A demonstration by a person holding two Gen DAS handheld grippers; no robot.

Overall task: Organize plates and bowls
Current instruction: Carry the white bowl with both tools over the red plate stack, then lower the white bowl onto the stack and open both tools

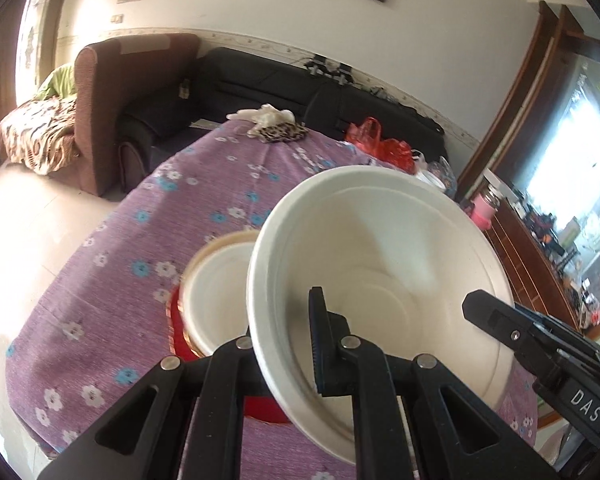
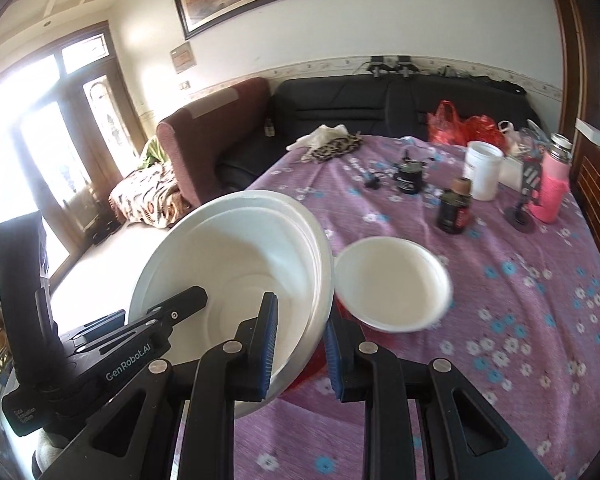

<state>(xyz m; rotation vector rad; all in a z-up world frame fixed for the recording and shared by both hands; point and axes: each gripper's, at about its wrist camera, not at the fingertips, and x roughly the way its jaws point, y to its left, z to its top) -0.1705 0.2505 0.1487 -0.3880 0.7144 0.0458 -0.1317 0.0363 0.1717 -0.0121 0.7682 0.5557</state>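
My left gripper [image 1: 288, 344] hides one finger behind the big bowl [image 1: 380, 264]; the small bowl [image 2: 392, 288] looks blurred; the red plate [image 1: 180, 344] at nine o'clock is mostly covered

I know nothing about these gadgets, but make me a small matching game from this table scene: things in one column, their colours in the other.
Things:
1. big bowl
2. tablecloth
3. bottle sleeve
4. plastic bag

Colours:
A. red
B. purple with flowers
C. white
D. pink

Pairs: 1-C, 2-B, 3-D, 4-A
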